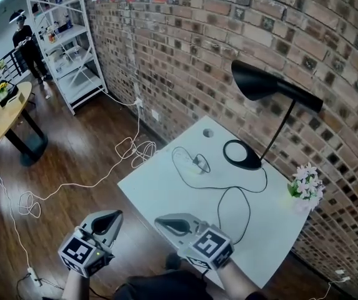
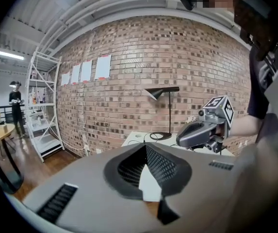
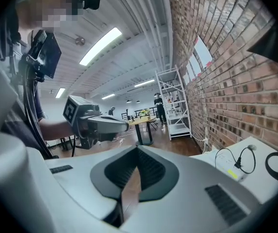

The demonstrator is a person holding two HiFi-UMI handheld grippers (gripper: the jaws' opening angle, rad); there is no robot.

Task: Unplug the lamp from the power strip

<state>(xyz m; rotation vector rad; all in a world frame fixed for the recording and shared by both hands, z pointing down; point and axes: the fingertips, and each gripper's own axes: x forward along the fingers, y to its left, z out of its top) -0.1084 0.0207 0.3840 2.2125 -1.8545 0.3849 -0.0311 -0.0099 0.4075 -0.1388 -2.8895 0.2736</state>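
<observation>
1. The black lamp (image 1: 272, 99) stands on the far right part of the white table (image 1: 160, 195), close to the brick wall (image 1: 228, 36). Its round base rests on the table top and its shade points to the left.
2. The black cord (image 1: 244, 192) runs from the base in loose loops over the table to the plug (image 1: 198, 162). The plug sits in the white strip (image 1: 191, 167), which lies left of the base.
3. Small flowers (image 1: 307, 183) stand at the right corner of the table.
4. The right gripper (image 1: 160, 220) hangs over the near edge of the table, well apart from the strip. Its jaws are closed tip to tip, with nothing between them.
5. The left gripper (image 1: 117, 214) is just left of it, past the table edge and over the wooden floor. Its jaws also meet at the tips and hold nothing.
6. On the floor to the left lies a white cable (image 1: 91, 183). Further off are a white shelf (image 1: 66, 42), a round table (image 1: 4, 114) and a person (image 1: 29, 42).
</observation>
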